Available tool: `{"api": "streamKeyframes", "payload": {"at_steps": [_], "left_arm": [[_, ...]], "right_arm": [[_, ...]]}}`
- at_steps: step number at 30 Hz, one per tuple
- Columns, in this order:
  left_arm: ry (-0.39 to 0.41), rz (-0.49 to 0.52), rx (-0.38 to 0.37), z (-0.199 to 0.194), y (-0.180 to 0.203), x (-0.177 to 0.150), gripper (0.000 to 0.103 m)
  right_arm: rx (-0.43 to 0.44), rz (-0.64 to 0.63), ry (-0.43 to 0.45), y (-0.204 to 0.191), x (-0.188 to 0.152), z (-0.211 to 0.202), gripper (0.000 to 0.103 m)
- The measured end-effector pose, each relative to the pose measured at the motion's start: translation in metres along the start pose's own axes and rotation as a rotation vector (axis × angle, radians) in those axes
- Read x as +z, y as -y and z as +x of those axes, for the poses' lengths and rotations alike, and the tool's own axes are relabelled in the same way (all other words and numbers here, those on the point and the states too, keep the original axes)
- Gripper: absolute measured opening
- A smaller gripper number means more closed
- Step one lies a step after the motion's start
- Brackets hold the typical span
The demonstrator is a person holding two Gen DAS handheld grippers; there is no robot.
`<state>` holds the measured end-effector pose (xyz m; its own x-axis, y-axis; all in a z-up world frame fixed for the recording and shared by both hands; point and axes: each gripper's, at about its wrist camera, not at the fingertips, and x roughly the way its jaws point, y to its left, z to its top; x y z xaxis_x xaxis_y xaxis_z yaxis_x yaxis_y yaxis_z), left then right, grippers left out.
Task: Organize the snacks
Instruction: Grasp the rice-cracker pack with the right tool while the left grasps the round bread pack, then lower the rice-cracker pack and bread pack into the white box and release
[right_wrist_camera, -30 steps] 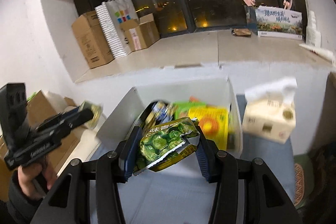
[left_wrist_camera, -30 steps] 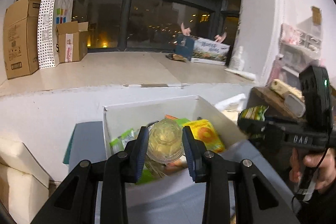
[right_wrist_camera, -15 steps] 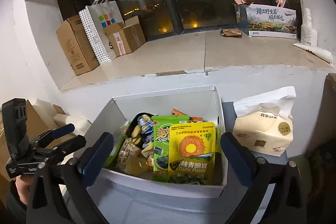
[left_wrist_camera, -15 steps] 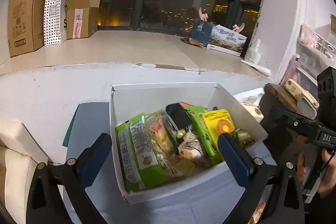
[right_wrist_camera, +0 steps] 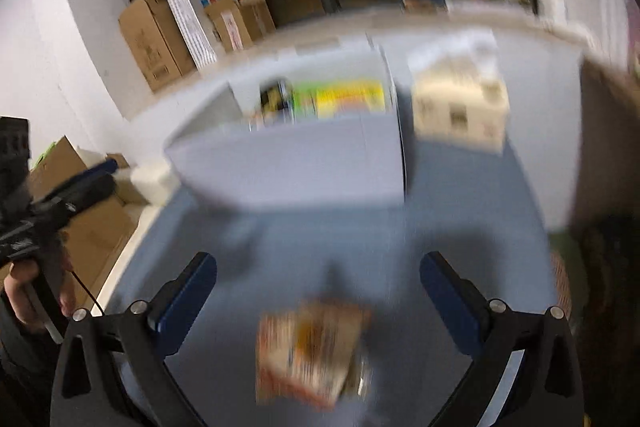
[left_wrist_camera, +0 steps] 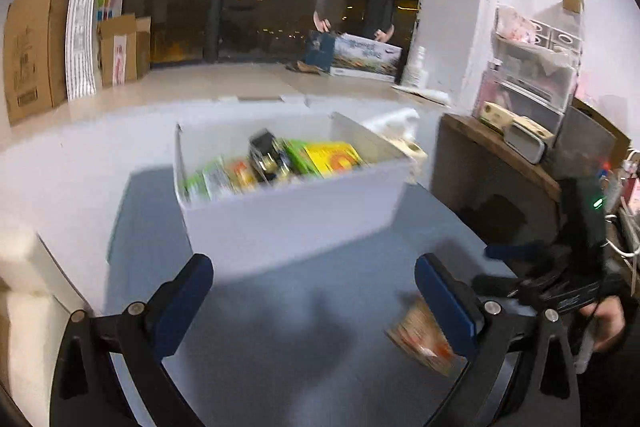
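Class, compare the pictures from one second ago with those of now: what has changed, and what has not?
Both hand-held grippers released their snacks into the white box, opened wide and pulled back: left hand-held gripper, right hand-held gripper. An orange snack packet on the blue tabletop has come into view. Box and tissue pack stayed put.

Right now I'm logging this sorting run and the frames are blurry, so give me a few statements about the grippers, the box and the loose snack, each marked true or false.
1. Both grippers are open and hold nothing. True: left gripper, right gripper.
2. The white box is empty. False: snack packets fill it.
3. A snack packet lies on the blue table, outside the box. True.
4. The tissue pack sits inside the box. False: it stands beside the box, on the table.
5. The right gripper is shut on the packet. False: the jaws stand wide, with the packet lying between and below them.
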<state>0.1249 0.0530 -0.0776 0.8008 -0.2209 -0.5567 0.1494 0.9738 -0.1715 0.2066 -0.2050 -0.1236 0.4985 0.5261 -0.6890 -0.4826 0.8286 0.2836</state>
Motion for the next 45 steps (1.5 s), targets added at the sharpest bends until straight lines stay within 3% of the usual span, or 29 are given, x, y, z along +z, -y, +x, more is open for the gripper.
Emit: {"api": "streamKeyframes", "payload": {"at_steps": [6,13,15,16,19,24,30,37,43,45], "left_arm": [[-0.025,-0.026,-0.003,-0.015,0.016,-0.036,0.103],[-0.055,-0.021,0.009,-0.013,0.022,-0.053,0.103],[-0.07,-0.013,-0.005,-0.009,0.023,-0.055,0.103],[-0.08,-0.009,-0.012,-0.007,0.024,-0.056,0.103],[-0.107,0.008,-0.025,0.003,0.029,-0.059,0.103],[-0.164,0.095,-0.1,0.026,0.056,-0.06,0.103],[-0.275,0.274,-0.241,0.071,0.109,-0.062,0.103],[-0.389,0.402,-0.24,0.124,0.14,-0.063,0.103],[-0.458,0.391,-0.231,0.149,0.133,-0.061,0.103],[-0.444,0.384,-0.229,0.15,0.129,-0.061,0.101]], "right_arm": [[-0.024,0.029,-0.075,0.003,-0.044,0.017,0.103],[-0.064,-0.032,-0.122,-0.008,-0.039,0.041,0.103],[-0.062,-0.061,-0.119,-0.011,-0.039,0.047,0.091],[-0.061,-0.073,-0.127,-0.014,-0.039,0.05,0.056],[-0.08,-0.097,-0.127,-0.015,-0.039,0.048,0.047],[-0.054,-0.049,-0.034,-0.002,-0.031,0.014,0.046],[-0.034,0.038,0.058,0.024,-0.026,-0.033,0.046],[-0.045,0.121,0.103,0.043,-0.045,-0.067,0.046],[-0.043,0.154,0.103,0.054,-0.055,-0.073,0.046],[-0.037,0.161,0.104,0.055,-0.055,-0.072,0.046]]}}
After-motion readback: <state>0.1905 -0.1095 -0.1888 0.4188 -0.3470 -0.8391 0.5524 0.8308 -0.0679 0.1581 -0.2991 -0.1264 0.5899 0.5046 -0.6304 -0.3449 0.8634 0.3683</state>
